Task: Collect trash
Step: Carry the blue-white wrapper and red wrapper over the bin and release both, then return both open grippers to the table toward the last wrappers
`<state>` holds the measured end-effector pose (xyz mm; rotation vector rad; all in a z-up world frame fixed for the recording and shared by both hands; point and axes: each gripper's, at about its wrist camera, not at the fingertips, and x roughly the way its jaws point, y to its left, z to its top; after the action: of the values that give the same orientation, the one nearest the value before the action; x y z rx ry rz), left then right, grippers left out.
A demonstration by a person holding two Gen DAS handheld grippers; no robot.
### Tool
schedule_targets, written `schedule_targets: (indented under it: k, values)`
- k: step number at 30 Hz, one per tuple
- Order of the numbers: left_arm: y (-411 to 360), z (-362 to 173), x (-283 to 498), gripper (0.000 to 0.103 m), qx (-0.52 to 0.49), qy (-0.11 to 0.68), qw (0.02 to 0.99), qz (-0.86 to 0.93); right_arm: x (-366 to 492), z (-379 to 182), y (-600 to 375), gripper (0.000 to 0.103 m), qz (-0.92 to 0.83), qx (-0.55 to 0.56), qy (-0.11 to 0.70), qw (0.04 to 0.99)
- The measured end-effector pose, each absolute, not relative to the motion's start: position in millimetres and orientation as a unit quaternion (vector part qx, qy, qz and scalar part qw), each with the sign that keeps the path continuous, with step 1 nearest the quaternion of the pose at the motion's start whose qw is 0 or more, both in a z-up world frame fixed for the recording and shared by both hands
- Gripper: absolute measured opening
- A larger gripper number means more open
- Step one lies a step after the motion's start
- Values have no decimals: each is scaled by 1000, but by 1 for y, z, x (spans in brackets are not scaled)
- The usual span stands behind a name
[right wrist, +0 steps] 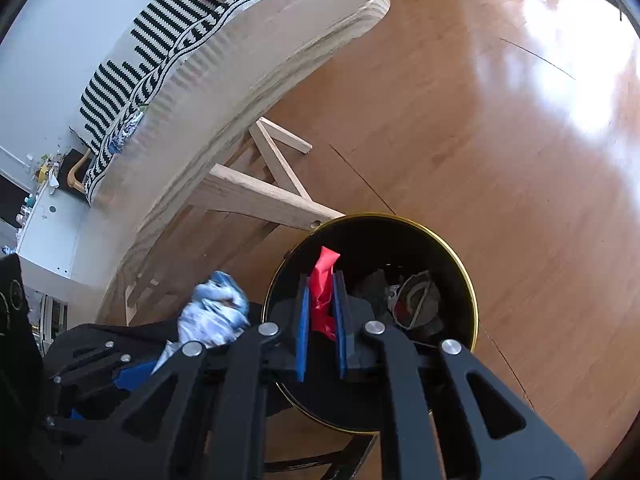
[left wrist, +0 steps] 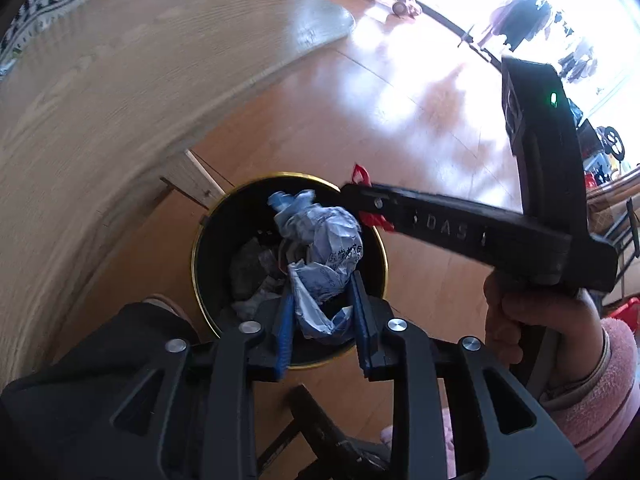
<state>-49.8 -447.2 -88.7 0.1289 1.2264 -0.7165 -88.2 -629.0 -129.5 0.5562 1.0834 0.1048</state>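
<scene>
Left to right. The left claw (left wrist: 320, 320) is gripping a crumpled blue-and-white printed plastic wrapper (left wrist: 320, 256) between its blue pads, narrow about the wad, and is hanging directly above the round black waste bin with a brass-coloured rim (left wrist: 384, 248). Dark scraps are already lying at the bin's bottom, beneath the claw. A pale wooden surface (left wrist: 120, 80) is curving away above and to the left of this claw, with nothing visible on it.

The right claw (right wrist: 320, 320), borne by a hand (left wrist: 532, 320) in a pink fleece sleeve, is pinching a small red plastic wrapper (right wrist: 324, 292), its pads nearly together. The wrapper's tip is projecting ahead of the pads, over the bin's mouth (right wrist: 472, 284), beside the left claw's load.

Judged step: releasing both pieces into the bin. To do it well, each claw should be keeping its load inside the rim line before opening, opening fully so the thin film is not clinging to a pad, and staying apart from the other claw so that neither wrapper is being knocked onto the wooden floor (right wrist: 480, 140).
</scene>
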Motion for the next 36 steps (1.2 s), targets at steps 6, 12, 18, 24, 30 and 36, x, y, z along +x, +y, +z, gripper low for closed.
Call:
schedule_targets:
  k: [6, 12, 18, 24, 30, 36]
  values:
    - [-440, -88, -48, 96, 46, 550, 776, -305, -88, -122, -652, 97, 4, 295, 501, 813]
    - [-426, -49, -45, 97, 28, 497, 808, -314, -88, -92, -671, 97, -64, 270, 444, 852]
    - [-346, 10, -5, 97, 11, 450, 863, -228, -25, -33, -630, 97, -9, 196, 424, 884]
    - [-236, 6, 52, 97, 20, 462, 884, -65, 45, -5, -543, 97, 65, 101, 410, 904]
    - [-157, 4, 111, 97, -25, 477, 878, -16, 102, 0, -474, 97, 111, 70, 415, 900]
    - [-131, 3, 188, 97, -38, 478, 877, -4, 171, 5, -428, 97, 117, 44, 413, 902]
